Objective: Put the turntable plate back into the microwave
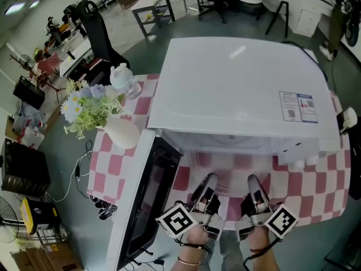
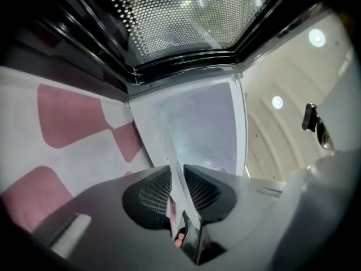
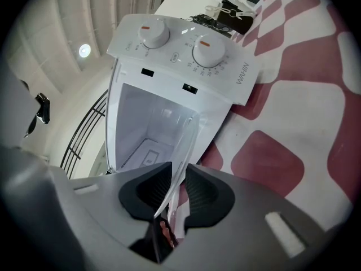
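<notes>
The white microwave (image 1: pixel 237 89) stands on a pink-and-white checked cloth (image 1: pixel 316 185), its door (image 1: pixel 148 199) swung open to the left. The clear glass turntable plate (image 1: pixel 230 179) is held roughly level just in front of the open cavity (image 3: pixel 148 123). My left gripper (image 1: pixel 209 179) is shut on the plate's near rim. In the left gripper view the glass edge (image 2: pixel 169 145) fills the narrow gap at my left gripper (image 2: pixel 176 176). My right gripper (image 1: pixel 252 180) stands around the rim too. The glass edge (image 3: pixel 185 145) leans on one pad of the right gripper (image 3: pixel 179 179), with a gap to the other.
A white vase of flowers (image 1: pixel 119 130) and a clear bottle (image 1: pixel 125 81) stand left of the microwave, behind the door. Two control knobs (image 3: pixel 207 51) sit on the panel right of the cavity. The door's mesh window (image 2: pixel 186 16) is close beside the left gripper.
</notes>
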### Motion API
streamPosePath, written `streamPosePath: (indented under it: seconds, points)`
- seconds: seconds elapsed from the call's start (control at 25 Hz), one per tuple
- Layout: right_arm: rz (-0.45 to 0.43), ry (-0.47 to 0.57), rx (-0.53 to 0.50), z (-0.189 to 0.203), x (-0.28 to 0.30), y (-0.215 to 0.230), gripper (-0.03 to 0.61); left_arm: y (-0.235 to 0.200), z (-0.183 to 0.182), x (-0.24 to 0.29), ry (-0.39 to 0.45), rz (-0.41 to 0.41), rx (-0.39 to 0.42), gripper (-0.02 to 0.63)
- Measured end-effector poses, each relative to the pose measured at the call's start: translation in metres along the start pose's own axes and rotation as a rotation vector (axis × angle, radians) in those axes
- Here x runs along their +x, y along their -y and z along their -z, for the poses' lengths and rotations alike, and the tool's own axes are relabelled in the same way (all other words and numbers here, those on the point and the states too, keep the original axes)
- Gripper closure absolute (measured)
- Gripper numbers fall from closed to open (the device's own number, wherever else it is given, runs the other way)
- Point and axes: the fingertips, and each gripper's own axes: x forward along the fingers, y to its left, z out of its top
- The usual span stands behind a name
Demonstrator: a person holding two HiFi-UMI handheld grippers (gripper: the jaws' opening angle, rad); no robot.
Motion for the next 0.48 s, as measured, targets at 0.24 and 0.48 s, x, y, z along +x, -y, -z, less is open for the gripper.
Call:
streamPosePath:
  seconds: [0.24,0.48]
  points:
    - [-0.046,0.014,-0.065,-0.013,0.016,-0.012,0.497,0.004,-0.01,0.015,0.006,0.022,0.038,0.543]
    - [-0.078,0.033,-0.087,-0.026,0.039,-0.018,0.497,0.004,-0.025,0.035,0.004,-0.001,0.089,0.535]
